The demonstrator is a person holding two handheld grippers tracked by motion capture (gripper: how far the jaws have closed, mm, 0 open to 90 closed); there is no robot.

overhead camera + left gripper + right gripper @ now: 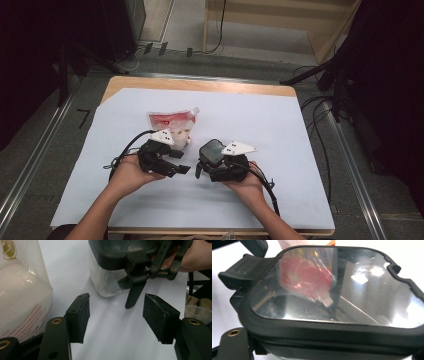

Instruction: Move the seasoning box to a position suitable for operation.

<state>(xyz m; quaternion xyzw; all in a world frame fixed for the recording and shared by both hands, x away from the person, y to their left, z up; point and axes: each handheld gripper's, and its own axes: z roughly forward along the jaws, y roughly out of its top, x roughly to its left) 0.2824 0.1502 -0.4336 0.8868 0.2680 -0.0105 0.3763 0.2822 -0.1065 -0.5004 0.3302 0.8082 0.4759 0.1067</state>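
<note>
A clear container with a black lid [212,150] sits at the tip of my right gripper [207,162], which is shut on it near the middle of the white sheet. In the left gripper view the container [107,282] shows pale powder residue inside, and one of the right gripper's fingers [135,293] reaches down its side. The lid's clear window [332,285] is right in front of the right gripper's camera. A red and white pouch of pale powder [172,122] stands behind my left gripper [182,167]. My left gripper [116,312] is open with nothing between its pads, and the pouch [22,297] is at its left.
The white sheet [260,125] covers a wooden table [200,84]. A clear plastic cup [197,311] stands at the right edge of the left gripper view. Cables [320,130] trail on the floor to the table's right, and dark stands flank it.
</note>
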